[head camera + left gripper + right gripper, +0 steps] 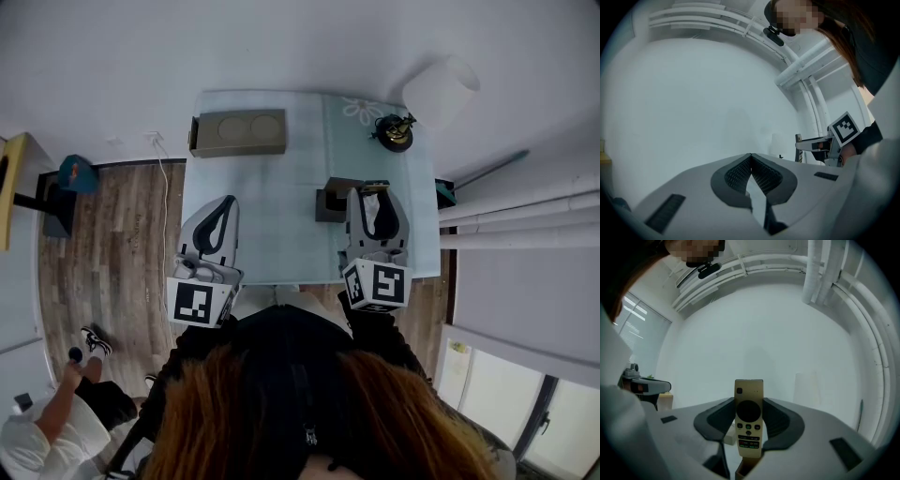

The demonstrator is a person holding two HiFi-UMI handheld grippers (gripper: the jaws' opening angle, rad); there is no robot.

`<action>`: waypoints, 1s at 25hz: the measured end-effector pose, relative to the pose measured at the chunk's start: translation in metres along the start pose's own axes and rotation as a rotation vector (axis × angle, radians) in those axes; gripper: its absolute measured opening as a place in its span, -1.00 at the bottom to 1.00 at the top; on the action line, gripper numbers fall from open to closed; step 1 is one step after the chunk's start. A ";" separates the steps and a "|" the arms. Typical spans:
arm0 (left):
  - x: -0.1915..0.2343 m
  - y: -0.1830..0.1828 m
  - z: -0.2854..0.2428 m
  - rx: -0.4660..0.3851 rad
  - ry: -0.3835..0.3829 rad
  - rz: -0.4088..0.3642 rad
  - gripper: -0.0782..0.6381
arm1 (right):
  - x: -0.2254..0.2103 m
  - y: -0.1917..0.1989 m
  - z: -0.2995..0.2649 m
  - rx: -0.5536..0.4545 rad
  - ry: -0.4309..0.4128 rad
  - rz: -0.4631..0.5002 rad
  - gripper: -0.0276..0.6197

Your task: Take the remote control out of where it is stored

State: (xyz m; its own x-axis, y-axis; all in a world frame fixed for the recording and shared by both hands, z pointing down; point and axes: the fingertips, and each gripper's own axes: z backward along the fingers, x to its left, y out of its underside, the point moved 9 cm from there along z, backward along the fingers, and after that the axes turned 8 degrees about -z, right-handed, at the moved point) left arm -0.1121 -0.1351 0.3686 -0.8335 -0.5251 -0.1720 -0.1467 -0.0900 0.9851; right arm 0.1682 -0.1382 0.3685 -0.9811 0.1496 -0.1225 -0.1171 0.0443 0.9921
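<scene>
The right gripper (749,405) is clamping the upright remote control (749,416), apparently above its holder (330,204); the left gripper (751,157) is hovering closed, empty.

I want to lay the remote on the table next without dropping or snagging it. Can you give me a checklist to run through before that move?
1. Remote gripped by the right claw: ok, the pads press on both its sides.
2. Remote straight in the grip: ok, it stands upright between the pads.
3. Remote free of the holder: cannot tell, its lower end sits right at the holder's opening.
4. Left claw out of the way: ok, it is shut, empty and off to the side.
5. Spot on the table to lay it: ok, there is bare top left of the holder.
</scene>
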 end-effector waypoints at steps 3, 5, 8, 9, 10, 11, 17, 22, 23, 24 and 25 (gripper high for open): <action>0.000 0.001 0.001 0.010 0.000 0.002 -0.78 | 0.001 -0.003 0.006 0.001 -0.017 0.001 -0.33; 0.000 0.001 0.002 0.008 0.001 0.003 -0.78 | 0.003 -0.005 0.008 0.005 -0.026 0.000 -0.33; 0.000 -0.004 0.000 -0.004 -0.002 -0.003 -0.78 | 0.004 -0.008 0.012 0.006 -0.034 0.001 -0.33; 0.000 -0.006 0.000 -0.010 -0.004 -0.005 -0.78 | 0.004 -0.009 0.014 0.006 -0.036 0.005 -0.33; 0.000 -0.008 -0.001 -0.014 -0.006 -0.005 -0.78 | 0.004 -0.011 0.015 0.006 -0.039 0.010 -0.33; 0.000 -0.009 -0.001 -0.017 -0.007 -0.005 -0.78 | 0.004 -0.012 0.016 0.006 -0.041 0.015 -0.33; -0.002 -0.011 0.001 -0.022 -0.004 -0.008 -0.78 | 0.006 -0.014 0.026 0.013 -0.053 0.007 -0.33; -0.005 -0.012 0.001 -0.023 0.003 -0.009 -0.78 | 0.008 -0.014 0.028 0.020 -0.063 -0.011 -0.33; -0.006 -0.012 0.001 -0.023 0.006 -0.009 -0.78 | 0.008 -0.015 0.028 0.019 -0.063 -0.010 -0.33; -0.007 -0.012 0.001 -0.022 0.008 -0.010 -0.78 | 0.007 -0.015 0.028 0.018 -0.063 -0.009 -0.33; -0.007 -0.012 0.000 -0.022 0.010 -0.011 -0.78 | 0.007 -0.015 0.027 0.017 -0.064 -0.008 -0.33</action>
State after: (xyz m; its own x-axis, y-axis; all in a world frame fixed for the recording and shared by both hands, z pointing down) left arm -0.1042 -0.1299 0.3577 -0.8264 -0.5326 -0.1829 -0.1440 -0.1141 0.9830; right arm 0.1670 -0.1106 0.3518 -0.9682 0.2121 -0.1326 -0.1221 0.0621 0.9906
